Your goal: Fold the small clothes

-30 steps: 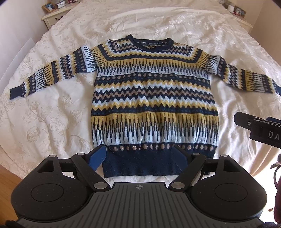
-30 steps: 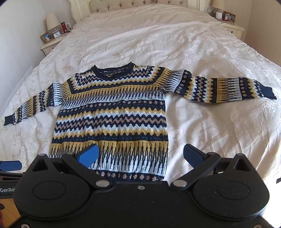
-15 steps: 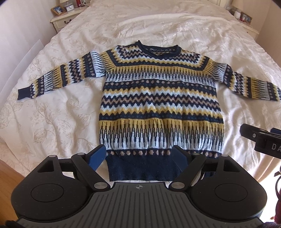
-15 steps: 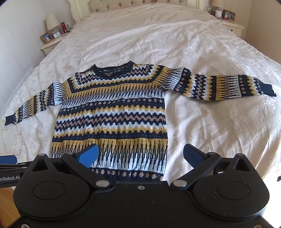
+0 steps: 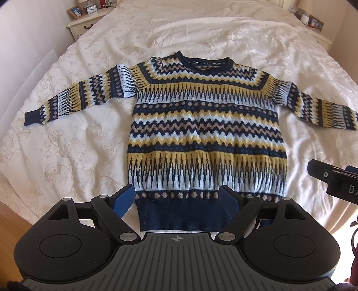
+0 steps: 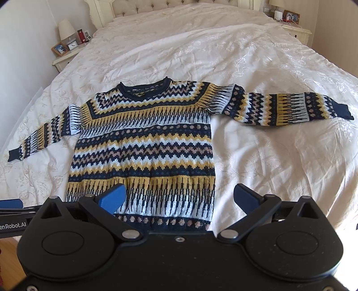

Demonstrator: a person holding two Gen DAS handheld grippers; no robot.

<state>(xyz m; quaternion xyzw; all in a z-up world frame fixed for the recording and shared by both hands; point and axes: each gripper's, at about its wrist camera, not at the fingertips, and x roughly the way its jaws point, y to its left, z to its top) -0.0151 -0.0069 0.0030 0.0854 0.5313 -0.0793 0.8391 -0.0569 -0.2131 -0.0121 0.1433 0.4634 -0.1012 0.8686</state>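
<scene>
Lying flat on bed (image 5: 67,145): sweater (image 5: 205,134)

A home bedroom. Large bed (image 6: 257,56) under a cream quilt with a pale floral pattern, tufted upholstered headboard (image 6: 170,5) at the far end. Cream bedside tables on both sides: the left one (image 6: 64,59) carrying a lamp (image 6: 66,29), a framed photo (image 6: 60,48), a small clock (image 6: 72,45) and a red item; the right one (image 6: 296,30) holding another framed picture (image 6: 291,16). Plain light walls, a strip of wooden floor (image 5: 11,226) at the near corner. Patterned knit sweater (image 6: 145,143) spread flat on the covers, sunlight across the bedding.
</scene>
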